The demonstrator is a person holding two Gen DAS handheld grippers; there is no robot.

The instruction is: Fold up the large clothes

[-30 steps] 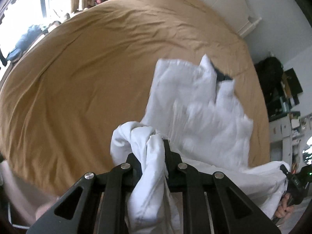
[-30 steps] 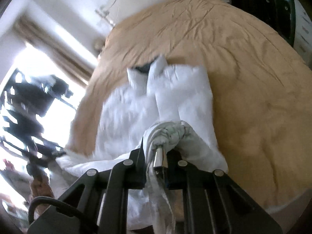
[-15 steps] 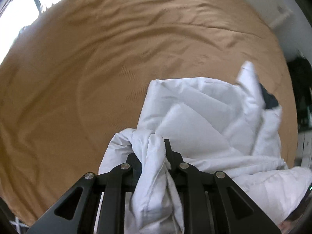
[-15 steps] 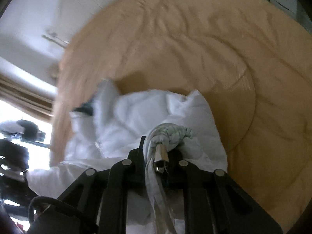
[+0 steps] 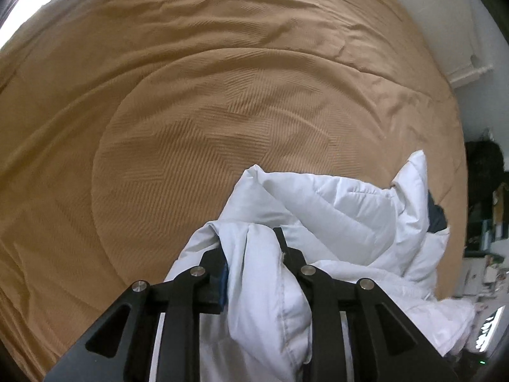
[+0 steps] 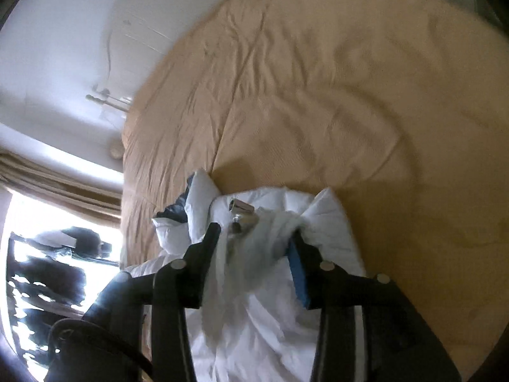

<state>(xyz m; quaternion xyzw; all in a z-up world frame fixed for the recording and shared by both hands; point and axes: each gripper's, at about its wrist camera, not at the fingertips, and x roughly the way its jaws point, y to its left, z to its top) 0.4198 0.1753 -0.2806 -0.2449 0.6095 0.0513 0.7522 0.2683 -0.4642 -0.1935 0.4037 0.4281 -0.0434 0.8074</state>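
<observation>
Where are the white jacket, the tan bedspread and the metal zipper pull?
white jacket (image 5: 337, 203), left wrist view, on its puffy quilted front.
tan bedspread (image 5: 178, 121), left wrist view, on bare textured fabric.
metal zipper pull (image 6: 243, 206), right wrist view, on its shiny body.
</observation>
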